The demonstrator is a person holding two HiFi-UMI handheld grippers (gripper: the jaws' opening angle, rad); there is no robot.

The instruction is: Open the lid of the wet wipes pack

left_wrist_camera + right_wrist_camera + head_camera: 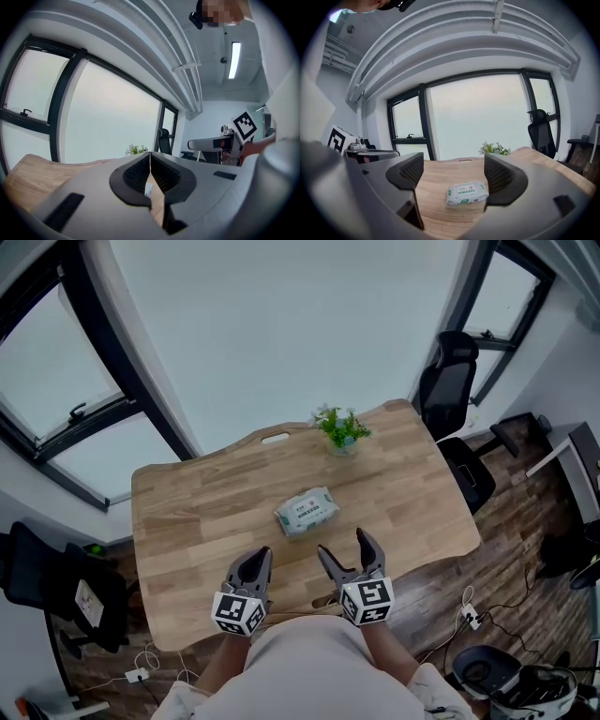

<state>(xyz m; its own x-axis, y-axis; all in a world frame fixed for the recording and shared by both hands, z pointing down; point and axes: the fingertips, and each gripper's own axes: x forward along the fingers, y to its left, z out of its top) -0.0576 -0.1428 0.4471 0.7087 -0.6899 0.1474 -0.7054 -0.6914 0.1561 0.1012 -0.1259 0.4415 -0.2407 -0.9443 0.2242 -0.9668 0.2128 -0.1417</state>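
Wet wipes pack [307,512] lies flat near the middle of the wooden bench [187,512], label side up, with neither tool touching it. I hold both grippers low over the near edge of the bench, short of the pack. Left gripper [150,154]: jaws closed tip to tip, nothing between them. Right gripper [454,171]: jaws spread wide and empty; its view frames the pack between them, farther along the bench, no contact. Small potted plant [340,430] stands at the far edge, beyond the pack. Black office chair [450,381] stands off the far right corner.
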